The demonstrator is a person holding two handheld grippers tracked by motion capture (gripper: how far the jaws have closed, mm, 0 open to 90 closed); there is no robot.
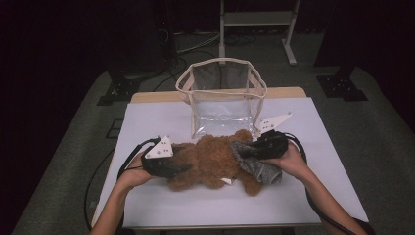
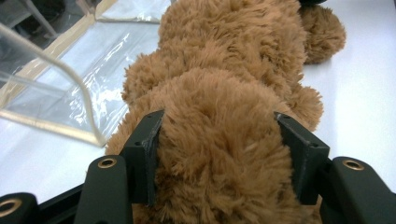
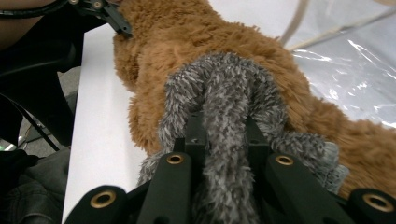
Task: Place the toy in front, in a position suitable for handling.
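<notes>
Brown fur crowds right up against your left gripper [image 2: 217,158], and its two jaws sit half-spread with a fat limb of the teddy bear [image 1: 210,159] bulging between them, the inner faces pressed into the pile on both sides, so you've got it held, but softly. Over on the other end, your right gripper [image 3: 223,140] is pinched narrow on a twist of the grey fuzzy cloth [image 1: 257,164] that's wrapped about the bear's far end, the jaws nearly together with the grey strand squeezed through them. Bear lies lengthwise across the white table [image 1: 303,191], just in front of the clear bag [image 1: 222,93] with its cream trim, which stands open-mouthed right behind it. Now the danger, as I read it: you're gripping fluff, not body. If you pull the two ends apart, that grey cloth could simply slide off through the right jaws, or stretch and snap back. On the left, plush compresses, so a lift may let the limb squirm out and the bear sag or drop. Watch the bag as well; its thin walls look floppy, and a swing of the bear towards it could knock the rim flat or shove the whole bag backward. Cables trail near both wrists, and a snag there would jerk your aim.
</notes>
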